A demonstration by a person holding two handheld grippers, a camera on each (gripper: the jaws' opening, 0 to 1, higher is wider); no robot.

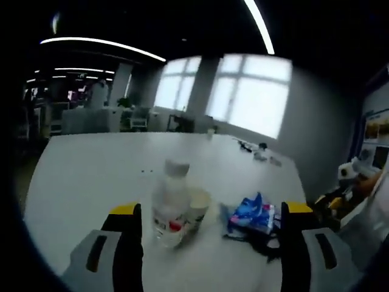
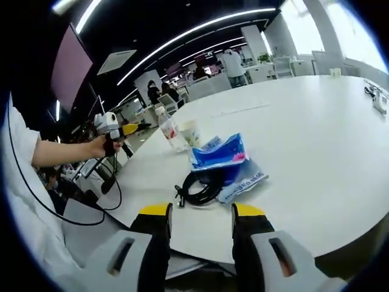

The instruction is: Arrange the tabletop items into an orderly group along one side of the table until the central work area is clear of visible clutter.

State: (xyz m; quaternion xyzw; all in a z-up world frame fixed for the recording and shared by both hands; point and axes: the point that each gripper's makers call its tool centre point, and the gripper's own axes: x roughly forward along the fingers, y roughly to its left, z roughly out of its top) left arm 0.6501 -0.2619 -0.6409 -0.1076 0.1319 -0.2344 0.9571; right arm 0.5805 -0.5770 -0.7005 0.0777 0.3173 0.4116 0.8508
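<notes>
Both grippers, left (image 1: pixel 206 237) and right (image 2: pixel 200 234), hold jaws wide apart and empty; upright bottle (image 1: pixel 170 204), touching the paper cup (image 1: pixel 197 207), may tip if nudged off-centre.

Bottle (image 1: pixel 171 205) label blurred — cup (image 1: pixel 198 207) half-hidden behind it — far-edge items (image 1: pixel 260 150) too small to tell.
</notes>
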